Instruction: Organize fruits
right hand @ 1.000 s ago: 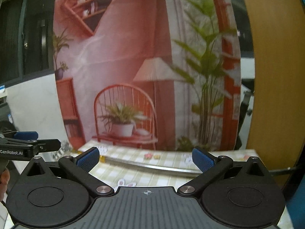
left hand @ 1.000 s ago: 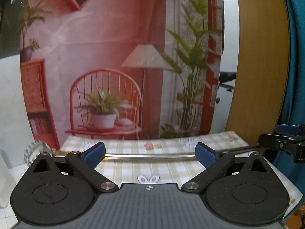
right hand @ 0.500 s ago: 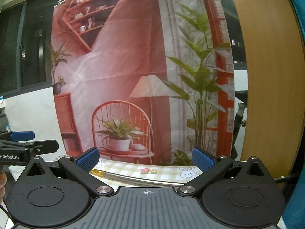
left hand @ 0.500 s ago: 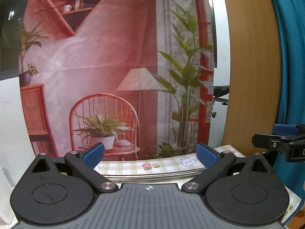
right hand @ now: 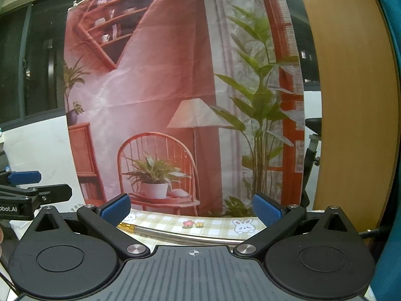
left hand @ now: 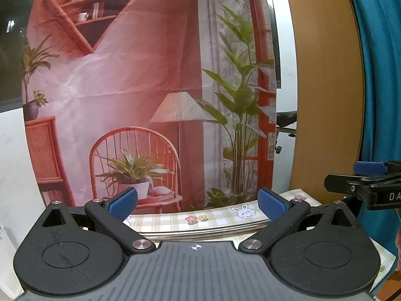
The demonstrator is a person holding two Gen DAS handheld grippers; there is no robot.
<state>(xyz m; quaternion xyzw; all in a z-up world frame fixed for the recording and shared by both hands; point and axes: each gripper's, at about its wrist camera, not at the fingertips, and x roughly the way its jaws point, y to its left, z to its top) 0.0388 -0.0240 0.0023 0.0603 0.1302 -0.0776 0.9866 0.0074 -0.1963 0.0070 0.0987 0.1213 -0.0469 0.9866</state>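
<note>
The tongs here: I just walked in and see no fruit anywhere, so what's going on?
A person holds both tongs up, level, facing a printed backdrop. The left tongs and right tongs are open and empty. Only the far edge of a checked tablecloth and a metal rod on it show below them. No fruit is in view, so sorting isn't visibly under way.

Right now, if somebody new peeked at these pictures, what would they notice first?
Probably the big pink-red backdrop hanging behind the table, printed with a red chair, a lamp and tall green plants. Below it lies a checked tablecloth with little bunnies and flowers, and a shiny metal rod across it. Up close, the left gripper and right gripper both stand open and empty; no fruit shows.
</note>
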